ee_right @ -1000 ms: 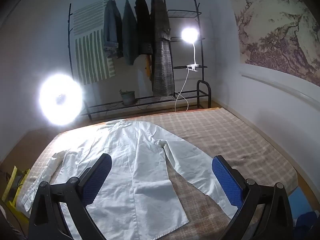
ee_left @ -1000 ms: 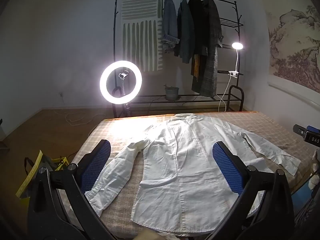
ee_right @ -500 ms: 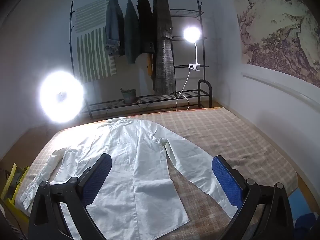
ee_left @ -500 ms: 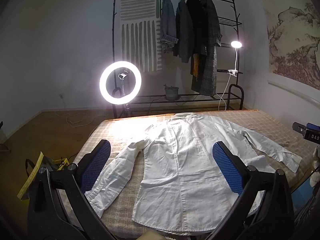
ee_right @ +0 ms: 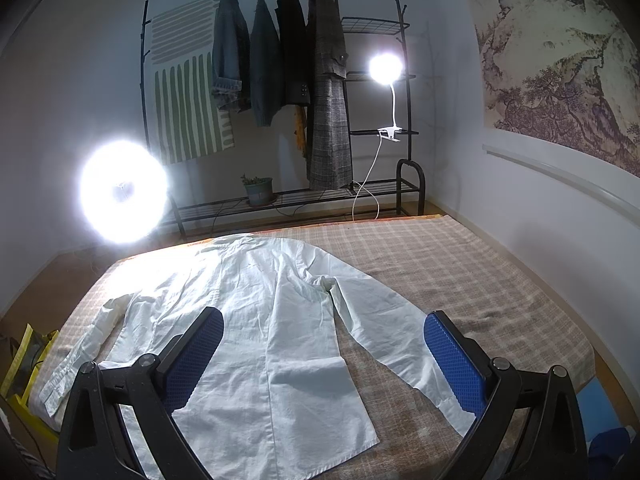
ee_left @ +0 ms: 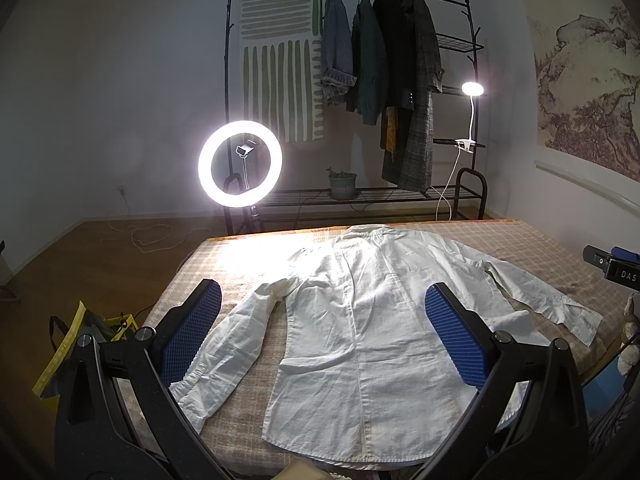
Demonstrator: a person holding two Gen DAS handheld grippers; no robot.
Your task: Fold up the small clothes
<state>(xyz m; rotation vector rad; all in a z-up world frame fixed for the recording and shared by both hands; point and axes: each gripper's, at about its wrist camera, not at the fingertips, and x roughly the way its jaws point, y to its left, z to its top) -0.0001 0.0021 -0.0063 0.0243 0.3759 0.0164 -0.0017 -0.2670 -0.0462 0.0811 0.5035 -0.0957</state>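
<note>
The white shirt (ee_left: 360, 320) lies flat, back up, on the checked bed cover (ee_right: 460, 272), collar toward the far edge, both sleeves spread outward. The left gripper (ee_left: 322, 332) hovers above the shirt's lower half, jaws released and empty. The right gripper (ee_right: 324, 356) hovers over the shirt's right side and sleeve, jaws likewise spread, gripping nothing. Behind the bed stand a ring light (ee_left: 240, 164), a clothes rack (ee_left: 400, 80) and a clip lamp (ee_right: 386, 68).

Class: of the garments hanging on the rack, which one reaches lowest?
The grey checked coat, last on the right. Its hem nears the bottom shelf, while the denim jacket and two dark jackets end far higher.
</note>
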